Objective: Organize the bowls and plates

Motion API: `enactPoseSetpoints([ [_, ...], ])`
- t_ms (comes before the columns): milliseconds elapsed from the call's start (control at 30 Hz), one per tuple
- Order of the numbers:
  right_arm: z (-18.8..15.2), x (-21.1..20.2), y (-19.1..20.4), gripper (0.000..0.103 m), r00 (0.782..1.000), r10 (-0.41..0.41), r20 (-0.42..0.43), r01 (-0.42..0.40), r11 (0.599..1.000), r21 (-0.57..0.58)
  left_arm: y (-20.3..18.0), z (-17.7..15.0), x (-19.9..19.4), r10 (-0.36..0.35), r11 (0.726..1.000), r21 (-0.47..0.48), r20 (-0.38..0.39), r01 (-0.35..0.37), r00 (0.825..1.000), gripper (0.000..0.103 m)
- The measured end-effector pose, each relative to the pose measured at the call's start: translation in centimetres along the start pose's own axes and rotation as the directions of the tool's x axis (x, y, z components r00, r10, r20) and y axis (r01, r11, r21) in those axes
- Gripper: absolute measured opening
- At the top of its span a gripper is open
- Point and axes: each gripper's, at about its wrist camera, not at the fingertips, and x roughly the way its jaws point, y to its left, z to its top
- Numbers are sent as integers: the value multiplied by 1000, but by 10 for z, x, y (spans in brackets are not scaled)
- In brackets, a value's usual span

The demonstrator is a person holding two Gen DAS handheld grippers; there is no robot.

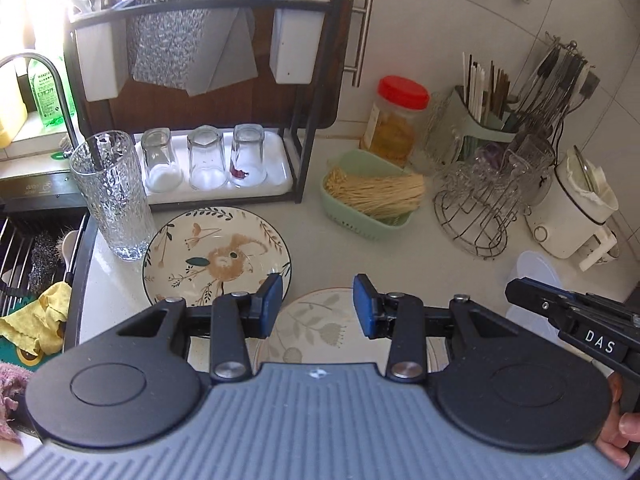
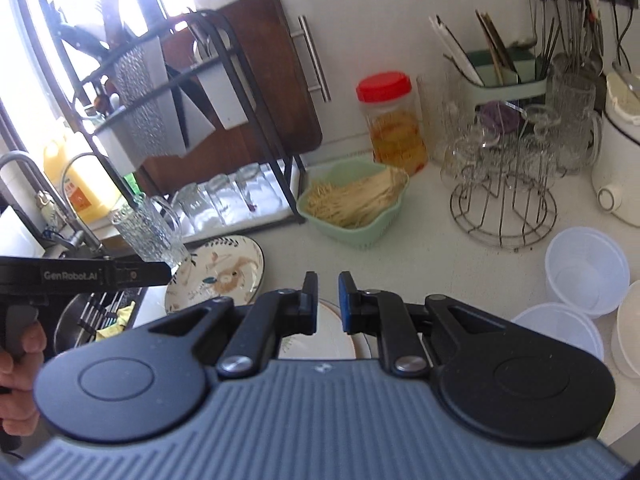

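White kitchen bench (image 1: 400,248) fills both views beneath us. Our left gripper (image 1: 318,304) hangs above it with its blue-padded fingers (image 1: 269,306) released, a wide gap between them and nothing in it. Below that gap lies a pale floral plate (image 1: 320,328). Just beyond it to the left sits a second plate, a bird-patterned plate (image 1: 216,252), flat on the bench. A tall textured glass (image 1: 112,196) stands upright at that plate's left edge, beside the sink (image 1: 24,248).

Our right gripper (image 2: 328,300) hovers with its fingers (image 2: 347,304) clenched nearly together, grasping nothing; the pale floral plate shows under them. To the right stand three translucent plastic bowls (image 2: 586,270), close together on the bench. Farther back we see a green basket of dry noodles (image 2: 354,200), a red-lidded jar (image 2: 394,120), a wire rack of glass cups (image 2: 504,188) and a black dish rack (image 1: 216,120) holding upturned glasses.
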Motion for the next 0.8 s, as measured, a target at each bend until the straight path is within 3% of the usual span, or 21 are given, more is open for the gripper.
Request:
enactPoseSetpoints([
  [233, 1, -25, 0, 15, 999, -5, 39, 5, 1000, 4, -18, -1, -21, -4, 1000, 13, 48, 4, 999, 43],
  [800, -18, -41, -12, 15, 999, 23, -41, -26, 997, -66, -47, -29, -19, 37, 999, -35, 36, -36, 999, 43],
])
